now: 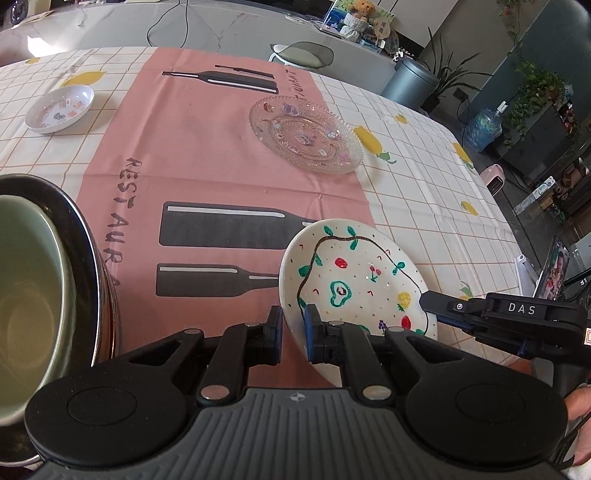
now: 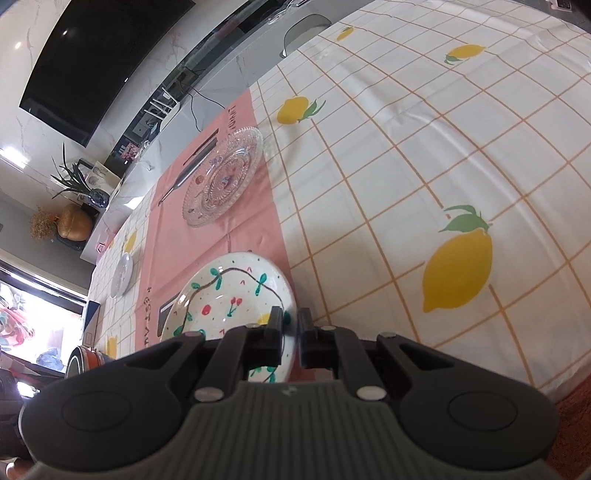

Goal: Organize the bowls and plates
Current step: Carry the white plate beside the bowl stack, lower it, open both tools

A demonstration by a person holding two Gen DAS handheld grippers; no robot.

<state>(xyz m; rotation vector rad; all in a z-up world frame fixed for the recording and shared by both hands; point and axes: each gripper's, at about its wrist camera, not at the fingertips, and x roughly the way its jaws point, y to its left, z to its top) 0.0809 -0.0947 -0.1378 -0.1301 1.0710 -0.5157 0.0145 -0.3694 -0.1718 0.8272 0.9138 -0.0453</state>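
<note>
Both grippers — left gripper (image 1: 294,325) and right gripper (image 2: 291,325) — pinch opposite rims of the hand-painted ceramic plate (image 1: 354,277), stiff, glazed-slick, likely breakable.

Counter w/ checked lemon-print cloth (image 2: 424,155); pink runner (image 1: 207,147) w/ dark bottle prints down the middle. Beyond: grey bin (image 1: 410,79), potted plants (image 1: 535,92), water jug (image 1: 484,125), teddy bear (image 1: 362,9), chair (image 1: 306,55). Big dark TV (image 2: 99,51) on marble wall, gold vase (image 2: 75,221).
</note>
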